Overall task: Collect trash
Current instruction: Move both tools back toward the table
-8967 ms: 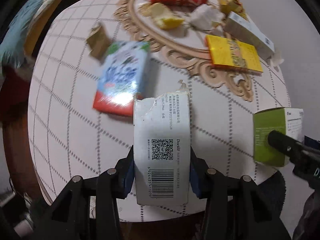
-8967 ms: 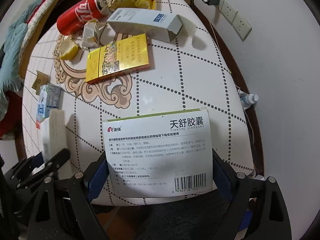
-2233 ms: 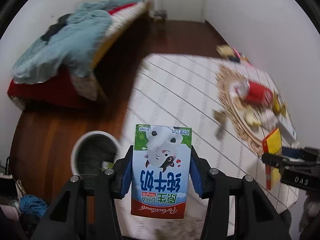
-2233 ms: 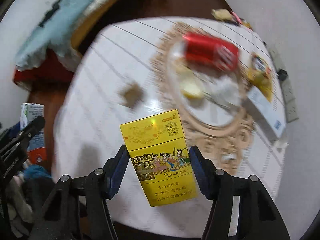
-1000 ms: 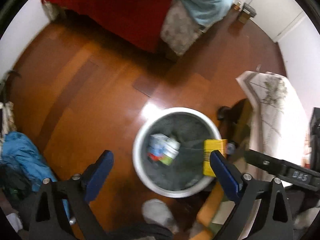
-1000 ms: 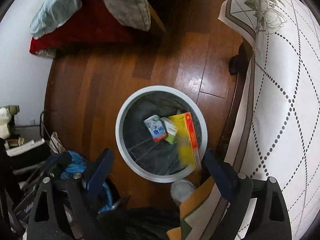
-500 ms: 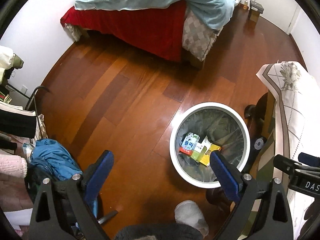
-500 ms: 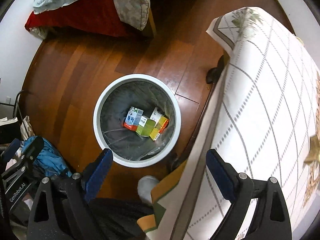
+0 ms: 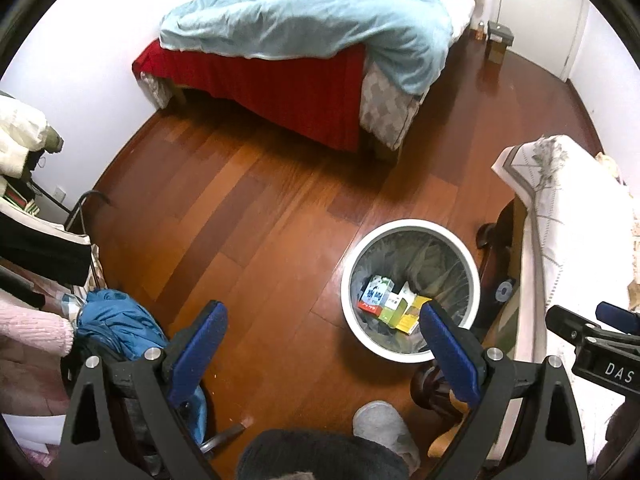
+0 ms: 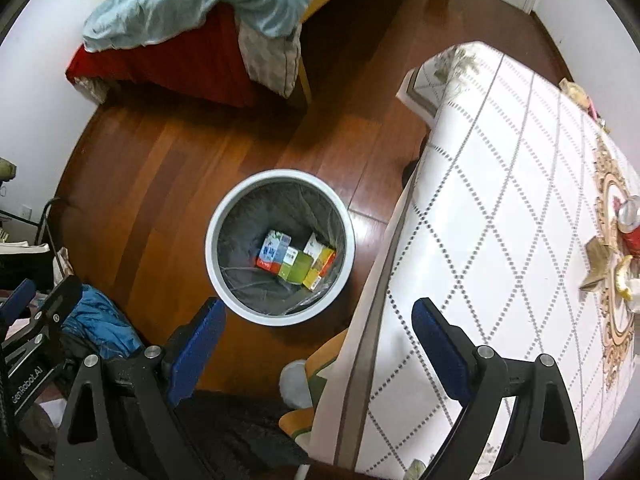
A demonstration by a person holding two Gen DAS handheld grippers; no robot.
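A white round trash bin [image 9: 416, 354] [image 10: 218, 236] with a grey liner stands on the wooden floor beside the table. In it lie a milk carton [image 9: 374, 292] [image 10: 273, 255], a green box [image 10: 297, 270] and a yellow box [image 9: 412, 314] [image 10: 318, 268]. My left gripper [image 9: 324, 336] is open and empty, above the floor left of the bin. My right gripper [image 10: 318, 334] is open and empty, above the bin's near rim and the table edge. On the table's far side a red can [image 10: 631, 220], a brown scrap [image 10: 597, 266] and a yellow peel [image 10: 624, 276] remain.
The table [image 10: 500, 200] with a white checked cloth fills the right. A bed [image 9: 304, 40] with a blue quilt and red skirt stands behind. A blue cloth heap [image 9: 116, 320] and clothes lie at left. A grey slipper [image 9: 384, 424] is near the bin.
Both grippers have drawn back and tilted up from the bin. The table fills more of the right wrist view. The boxes lie still in the bin.
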